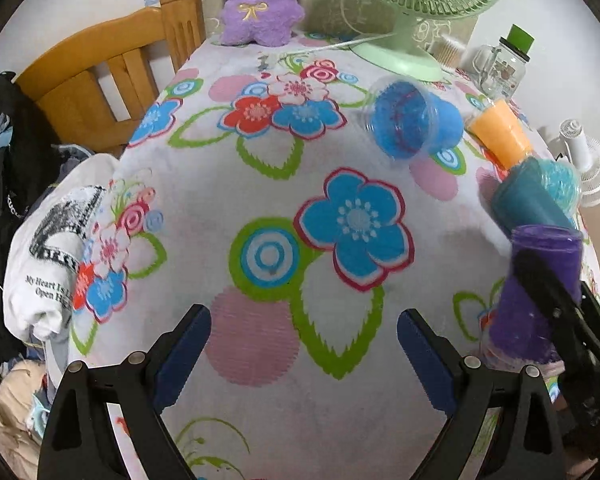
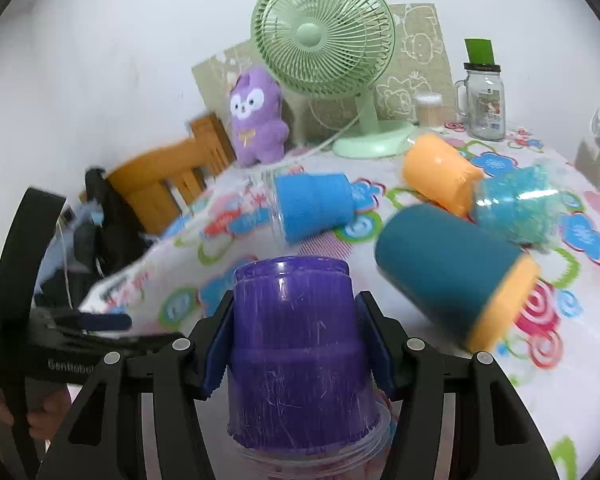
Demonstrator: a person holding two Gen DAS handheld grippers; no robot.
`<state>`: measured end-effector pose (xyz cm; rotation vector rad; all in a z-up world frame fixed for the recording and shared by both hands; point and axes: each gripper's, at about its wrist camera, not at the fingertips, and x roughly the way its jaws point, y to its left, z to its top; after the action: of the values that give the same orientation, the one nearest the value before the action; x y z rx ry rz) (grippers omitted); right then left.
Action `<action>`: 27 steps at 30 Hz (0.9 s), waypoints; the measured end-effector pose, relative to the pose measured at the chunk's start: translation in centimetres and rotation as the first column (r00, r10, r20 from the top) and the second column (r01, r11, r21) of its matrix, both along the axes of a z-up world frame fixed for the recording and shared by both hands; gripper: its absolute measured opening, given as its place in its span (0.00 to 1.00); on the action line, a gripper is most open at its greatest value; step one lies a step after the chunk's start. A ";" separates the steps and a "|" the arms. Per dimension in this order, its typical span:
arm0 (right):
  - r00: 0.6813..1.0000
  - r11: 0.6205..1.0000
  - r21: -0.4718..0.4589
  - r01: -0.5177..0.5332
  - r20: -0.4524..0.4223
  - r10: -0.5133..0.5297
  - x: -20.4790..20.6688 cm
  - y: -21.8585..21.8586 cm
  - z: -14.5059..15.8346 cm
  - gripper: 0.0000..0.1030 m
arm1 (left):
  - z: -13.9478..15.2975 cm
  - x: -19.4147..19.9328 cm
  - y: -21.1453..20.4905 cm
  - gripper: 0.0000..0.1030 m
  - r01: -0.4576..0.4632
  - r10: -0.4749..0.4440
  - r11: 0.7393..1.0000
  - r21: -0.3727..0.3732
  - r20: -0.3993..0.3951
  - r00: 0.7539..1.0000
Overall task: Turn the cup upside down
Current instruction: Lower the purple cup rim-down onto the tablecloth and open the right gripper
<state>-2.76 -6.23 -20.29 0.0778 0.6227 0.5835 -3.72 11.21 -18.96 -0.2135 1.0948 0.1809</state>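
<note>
Flowered tablecloth (image 1: 260, 184) over a table against a pale wall. Nearest, by the right edge: purple cup (image 2: 296, 344), base up and rim down, clamped between the blue pads of the right gripper (image 2: 296, 340); left gripper (image 1: 304, 344) spread wide with nothing between its fingers. Farther along: teal cup (image 2: 448, 272), blue cup (image 2: 312, 204) and orange cup (image 2: 436, 168) lying on their sides, then 1 green fan (image 2: 324, 36), purple plush toy (image 2: 256, 116) and glass jar (image 2: 486, 100) at the far edge.

Green fan (image 2: 323, 34), purple plush (image 2: 256, 116), glass jar (image 2: 485, 98).
</note>
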 end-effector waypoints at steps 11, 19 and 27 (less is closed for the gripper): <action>0.999 0.986 -0.166 -0.002 -0.051 -0.007 -5.1 -0.7 0.1 0.63 | -1.3 -2.3 -1.9 0.93 0.056 -0.061 0.997 -0.054 -0.098 0.993; 0.990 0.970 -0.236 0.051 -0.115 -0.080 -5.2 -0.4 7.1 0.90 | 4.9 -3.4 -2.7 0.93 0.072 -0.080 0.995 -0.073 -0.110 0.991; 0.979 0.962 -0.238 0.132 -0.122 -0.164 -5.6 -3.1 15.3 0.90 | 13.6 -3.6 -4.6 0.94 0.095 -0.097 0.994 -0.044 -0.028 0.995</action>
<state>-8.35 -9.36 -5.00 -0.0518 0.8107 0.3599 -7.37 6.60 -5.41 -0.1965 1.1371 0.0748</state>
